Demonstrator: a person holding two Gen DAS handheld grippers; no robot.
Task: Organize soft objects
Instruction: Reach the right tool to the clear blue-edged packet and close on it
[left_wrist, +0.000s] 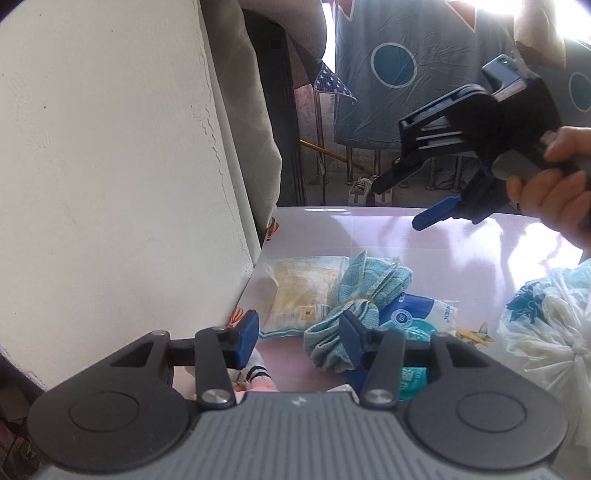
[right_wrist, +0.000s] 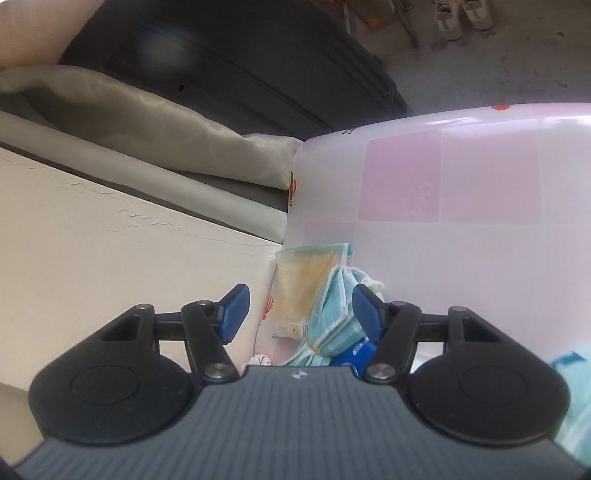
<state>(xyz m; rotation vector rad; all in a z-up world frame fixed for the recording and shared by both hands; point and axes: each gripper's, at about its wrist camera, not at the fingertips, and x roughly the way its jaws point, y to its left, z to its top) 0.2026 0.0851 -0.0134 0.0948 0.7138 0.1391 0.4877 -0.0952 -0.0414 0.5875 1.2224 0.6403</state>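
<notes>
The left gripper (left_wrist: 299, 338) hangs spread and empty over the tied teal towel bundle (left_wrist: 354, 299), and the right gripper (left_wrist: 399, 205) is likewise unclenched in the air beyond it. Its 2 neighbours, a yellowish packet (left_wrist: 299, 291) and a blue pack (left_wrist: 417, 314), touch the bundle; closing off-centre could, I think, snag either.

Pink-checked tablecloth (left_wrist: 388, 236), teal woven towel (left_wrist: 354, 291), pale yellow packet (left_wrist: 299, 291), blue-and-white pack (left_wrist: 417, 314).
</notes>
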